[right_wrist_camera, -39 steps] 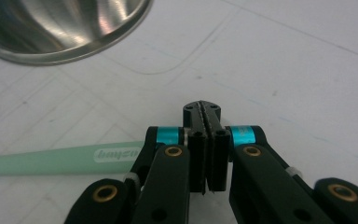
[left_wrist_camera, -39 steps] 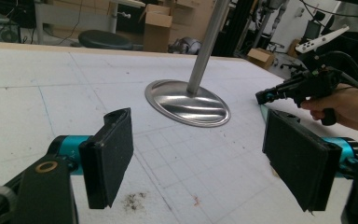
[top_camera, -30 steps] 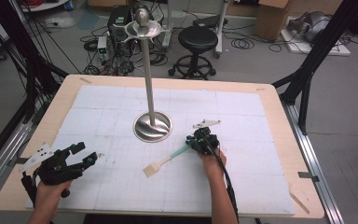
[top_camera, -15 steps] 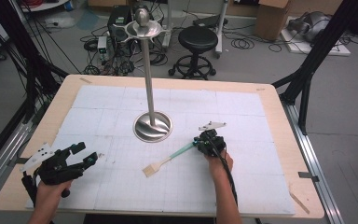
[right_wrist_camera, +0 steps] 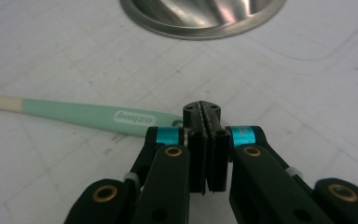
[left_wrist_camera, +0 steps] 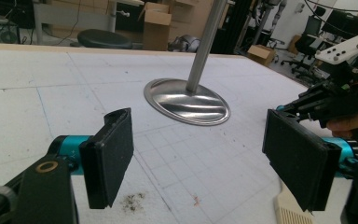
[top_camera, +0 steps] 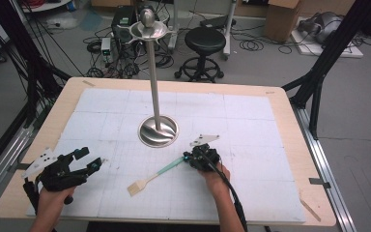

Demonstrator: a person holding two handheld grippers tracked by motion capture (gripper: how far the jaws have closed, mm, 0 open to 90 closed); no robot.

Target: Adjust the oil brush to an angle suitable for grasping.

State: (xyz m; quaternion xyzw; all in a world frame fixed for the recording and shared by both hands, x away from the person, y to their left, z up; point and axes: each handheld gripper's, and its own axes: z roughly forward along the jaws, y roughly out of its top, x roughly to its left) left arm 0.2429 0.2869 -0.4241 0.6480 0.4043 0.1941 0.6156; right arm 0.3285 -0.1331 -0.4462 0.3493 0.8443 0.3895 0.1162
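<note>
**Right gripper closed beside the brush handle; left gripper open at the near-left corner**

**High view.** Your right gripper [top_camera: 189, 158] sits on the white gridded mat [top_camera: 251, 121], near the middle of the table [top_camera: 290, 104] and just in front of the round base of the steel stand [top_camera: 158, 130]. Its tips meet the green end of the brush [top_camera: 155, 176], which lies flat on the mat and runs down-left from the gripper, bristle head nearest you. Your left gripper [top_camera: 88, 158] rests at the near-left part of the mat, well apart from the brush, its jaws spread and nothing between them. The stand's pole rises upright from its base to a small dish at the top.

**Left gripper view.** Your left gripper's [left_wrist_camera: 200, 163] two black pads stand wide apart, with bare mat between them. The stand's base [left_wrist_camera: 186, 100] lies ahead, the pole leaning out of frame at the top. At the right, your right gripper [left_wrist_camera: 328, 100] shows in your hand, and the pale bristle head of the brush [left_wrist_camera: 291, 212] lies at the lower right, partly behind the right pad.

**Right gripper view.** Your right gripper's [right_wrist_camera: 207, 114] jaws are pressed together, pad against pad. The brush's green handle [right_wrist_camera: 98, 115] lies on the mat, its end touching the left side of the closed tips; you cannot tell here whether any of it is pinched between the pads. The rim of the stand's base [right_wrist_camera: 200, 18] crosses the top.
</note>
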